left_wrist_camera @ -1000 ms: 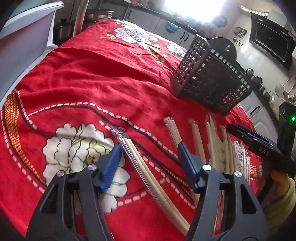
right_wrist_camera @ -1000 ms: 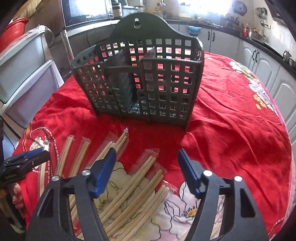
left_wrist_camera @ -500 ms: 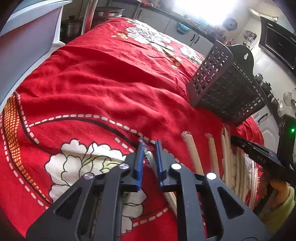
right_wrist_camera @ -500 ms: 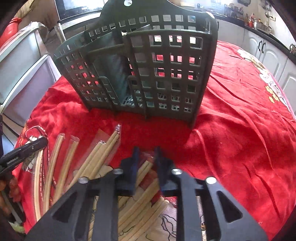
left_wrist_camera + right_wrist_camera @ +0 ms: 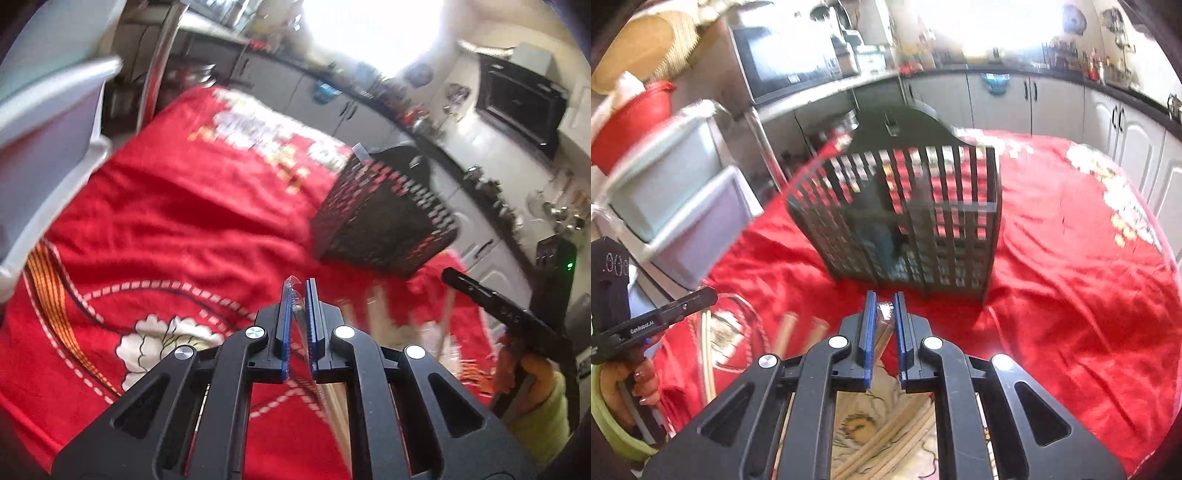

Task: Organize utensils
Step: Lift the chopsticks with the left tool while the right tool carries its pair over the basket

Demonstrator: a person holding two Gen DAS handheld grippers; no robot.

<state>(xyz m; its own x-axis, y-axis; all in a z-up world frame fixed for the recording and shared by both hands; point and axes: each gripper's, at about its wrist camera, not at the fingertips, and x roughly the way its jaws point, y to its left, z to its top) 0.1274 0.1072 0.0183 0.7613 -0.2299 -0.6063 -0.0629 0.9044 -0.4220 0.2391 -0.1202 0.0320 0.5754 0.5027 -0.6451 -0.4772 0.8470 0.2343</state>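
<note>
Left wrist view: the left gripper (image 5: pixel 300 295) is seen pinched on a clear-wrapped pair of pale wooden chopsticks (image 5: pixel 334 402), the wrapper tip held between the blue pads (image 5: pixel 283 317) and the sticks trailing below the jaws. The jaws have just been closing. More wrapped chopsticks (image 5: pixel 376 314) are seen blurred on the red flowered tablecloth (image 5: pixel 166 221), near the dark grey slotted plastic utensil basket (image 5: pixel 384 221).

Right wrist view: the right gripper (image 5: pixel 885 306) is likewise clamped on a second wrapped chopstick pair (image 5: pixel 884 325), its jaws also just closed. The basket (image 5: pixel 905 214) is noted upright on the cloth (image 5: pixel 1071 277) beyond the fingertips. Loose chopsticks (image 5: pixel 786 328) are seen at lower left, beside the other gripper, held in a hand (image 5: pixel 628 387).
</note>
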